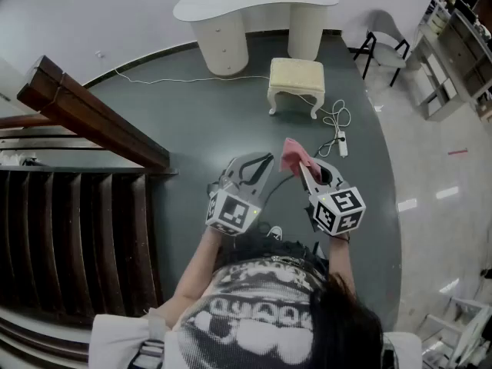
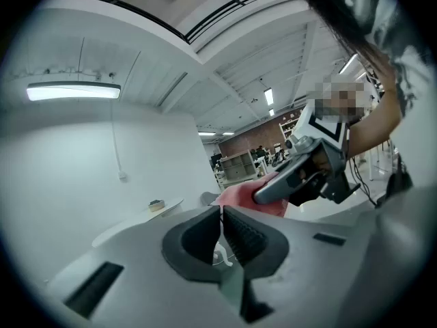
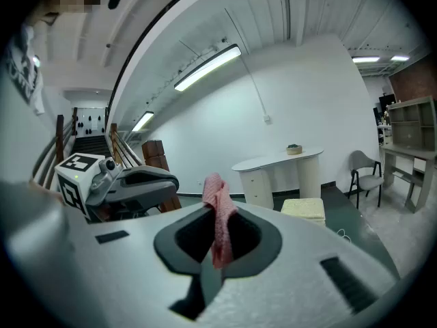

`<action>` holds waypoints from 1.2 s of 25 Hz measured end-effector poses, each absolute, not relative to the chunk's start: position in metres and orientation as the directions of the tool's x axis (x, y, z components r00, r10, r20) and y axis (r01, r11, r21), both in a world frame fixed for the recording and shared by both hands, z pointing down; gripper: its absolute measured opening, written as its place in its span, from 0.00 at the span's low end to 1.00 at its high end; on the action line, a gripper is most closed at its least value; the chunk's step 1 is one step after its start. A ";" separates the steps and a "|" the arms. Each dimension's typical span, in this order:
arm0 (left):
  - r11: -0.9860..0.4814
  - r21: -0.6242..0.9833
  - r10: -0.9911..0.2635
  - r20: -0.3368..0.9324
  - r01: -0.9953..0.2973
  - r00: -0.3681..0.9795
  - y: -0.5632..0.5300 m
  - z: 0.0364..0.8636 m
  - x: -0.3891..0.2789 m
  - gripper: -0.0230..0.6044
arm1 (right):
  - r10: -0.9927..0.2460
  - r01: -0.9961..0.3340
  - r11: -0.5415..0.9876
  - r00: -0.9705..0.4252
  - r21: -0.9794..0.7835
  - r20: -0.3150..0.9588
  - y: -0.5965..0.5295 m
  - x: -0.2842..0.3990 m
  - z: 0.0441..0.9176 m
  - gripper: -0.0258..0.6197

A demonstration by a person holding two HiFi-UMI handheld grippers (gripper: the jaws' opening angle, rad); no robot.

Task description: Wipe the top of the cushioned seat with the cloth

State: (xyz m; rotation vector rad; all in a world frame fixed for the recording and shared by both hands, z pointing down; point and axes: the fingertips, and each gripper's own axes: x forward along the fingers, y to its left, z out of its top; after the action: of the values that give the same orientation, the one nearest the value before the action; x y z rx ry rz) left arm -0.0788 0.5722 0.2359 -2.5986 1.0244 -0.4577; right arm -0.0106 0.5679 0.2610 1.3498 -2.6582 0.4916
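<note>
My right hand-held gripper (image 3: 218, 219) pinches the pink cloth (image 3: 216, 186), my left hand-held gripper (image 2: 222, 219) is closed on nothing, so I should walk up to the cushioned stool (image 1: 297, 75) before lowering the cloth flat.

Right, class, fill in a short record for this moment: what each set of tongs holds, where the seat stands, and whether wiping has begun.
Left tongs: shut, nothing between them
Right tongs: shut on the pink cloth
Seat: on the floor ahead of the person, in front of the white desk, apart from both tongs
Wiping: not yet begun; the cloth is held in the air, short of the seat
</note>
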 end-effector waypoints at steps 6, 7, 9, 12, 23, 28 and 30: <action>-0.708 -0.388 -0.687 0.183 -0.590 0.703 0.567 0.237 -0.074 0.06 | -0.770 -0.813 0.532 -0.581 -0.236 0.264 0.563 -0.005 0.269 0.05; -0.708 -0.388 -0.687 0.182 -0.591 0.704 0.566 0.237 -0.072 0.06 | -0.771 -0.815 0.530 -0.578 -0.234 0.267 0.563 -0.002 0.270 0.05; -0.707 -0.388 -0.688 0.181 -0.592 0.703 0.565 0.237 -0.068 0.06 | -0.771 -0.817 0.528 -0.575 -0.232 0.273 0.564 0.004 0.272 0.05; -0.707 -0.391 -0.687 0.184 -0.589 0.703 0.567 0.238 -0.059 0.06 | -0.768 -0.816 0.525 -0.577 -0.244 0.277 0.565 0.014 0.277 0.05; -0.722 -0.396 -0.676 0.230 -0.567 0.700 0.542 0.246 -0.057 0.06 | -0.760 -0.809 0.512 -0.583 -0.290 0.288 0.536 0.016 0.291 0.05; -0.739 -0.393 -0.658 0.240 -0.548 0.714 0.513 0.251 -0.045 0.06 | -0.768 -0.816 0.495 -0.571 -0.299 0.289 0.511 0.026 0.291 0.05; -0.750 -0.390 -0.642 0.238 -0.534 0.729 0.494 0.253 -0.037 0.06 | -0.774 -0.826 0.479 -0.557 -0.298 0.301 0.496 0.033 0.296 0.05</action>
State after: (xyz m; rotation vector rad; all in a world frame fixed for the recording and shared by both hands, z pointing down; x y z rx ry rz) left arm -0.0373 0.4938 0.2525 -2.6381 0.9218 -0.5217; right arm 0.0331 0.4957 0.2962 1.4091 -2.5922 0.6278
